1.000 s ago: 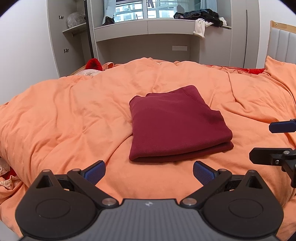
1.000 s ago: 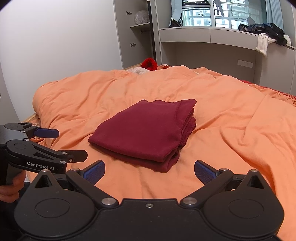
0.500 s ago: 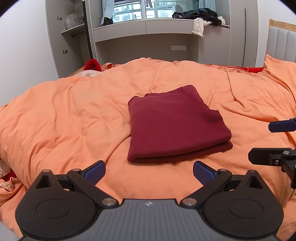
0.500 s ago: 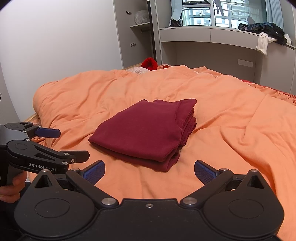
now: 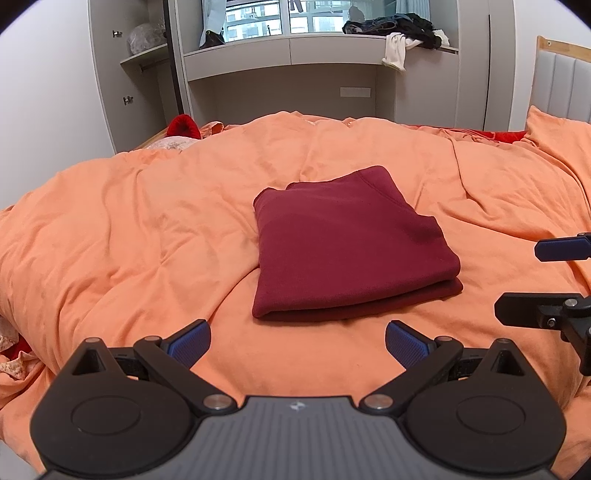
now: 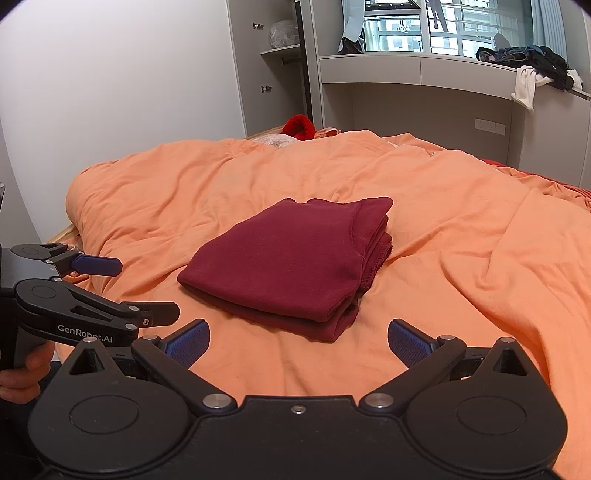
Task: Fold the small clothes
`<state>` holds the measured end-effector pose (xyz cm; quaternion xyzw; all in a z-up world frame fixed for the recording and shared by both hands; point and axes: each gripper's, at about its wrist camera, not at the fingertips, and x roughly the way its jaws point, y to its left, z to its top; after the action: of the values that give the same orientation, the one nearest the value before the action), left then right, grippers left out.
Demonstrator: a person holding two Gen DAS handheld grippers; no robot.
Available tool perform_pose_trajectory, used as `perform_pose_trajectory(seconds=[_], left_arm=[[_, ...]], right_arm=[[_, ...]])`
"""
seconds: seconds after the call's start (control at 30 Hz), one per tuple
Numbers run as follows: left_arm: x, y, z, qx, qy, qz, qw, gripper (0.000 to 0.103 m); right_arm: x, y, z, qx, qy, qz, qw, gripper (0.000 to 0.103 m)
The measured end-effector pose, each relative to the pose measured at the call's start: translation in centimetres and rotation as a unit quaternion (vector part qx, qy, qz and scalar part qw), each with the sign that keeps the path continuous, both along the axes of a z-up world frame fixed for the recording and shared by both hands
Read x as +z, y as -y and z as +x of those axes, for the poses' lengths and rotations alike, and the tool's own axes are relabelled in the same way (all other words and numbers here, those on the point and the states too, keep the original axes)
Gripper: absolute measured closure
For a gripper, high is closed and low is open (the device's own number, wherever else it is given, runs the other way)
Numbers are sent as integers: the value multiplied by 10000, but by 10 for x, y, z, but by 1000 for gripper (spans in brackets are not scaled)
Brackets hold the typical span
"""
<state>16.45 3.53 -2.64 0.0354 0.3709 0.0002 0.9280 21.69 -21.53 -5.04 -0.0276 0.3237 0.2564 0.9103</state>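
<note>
Lying folded into a neat, thick rectangle, the dark red garment (image 5: 351, 251) sits on the orange duvet (image 5: 129, 229) in the left wrist view, just beyond the left gripper (image 5: 297, 341), whose blue-padded fingers (image 5: 188, 339) are spread wide with nothing between them. At the right edge of this view the right gripper (image 5: 535, 280) pokes in from the side, its fingers parted too, clear of the cloth. A grey built-in shelf unit (image 5: 332, 62) stands behind the bed, with a heap of dark clothes (image 5: 399, 24) on its ledge.

From the right wrist view, the garment (image 6: 291, 258) rests ahead of the right gripper (image 6: 297, 341), which gapes apart and empty (stacked layers show along the cloth's right edge). The left gripper (image 6: 140, 288) appears at the left, fingers apart, with a hand (image 6: 22, 376) on its handle.
</note>
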Motion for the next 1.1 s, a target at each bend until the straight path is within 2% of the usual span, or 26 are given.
perform_pose_trajectory(seconds=[1.1], left_arm=[[-3, 0, 2, -21, -112, -83, 9999, 1]], right_arm=[[3, 7, -1, -43, 35, 31, 10000, 0]])
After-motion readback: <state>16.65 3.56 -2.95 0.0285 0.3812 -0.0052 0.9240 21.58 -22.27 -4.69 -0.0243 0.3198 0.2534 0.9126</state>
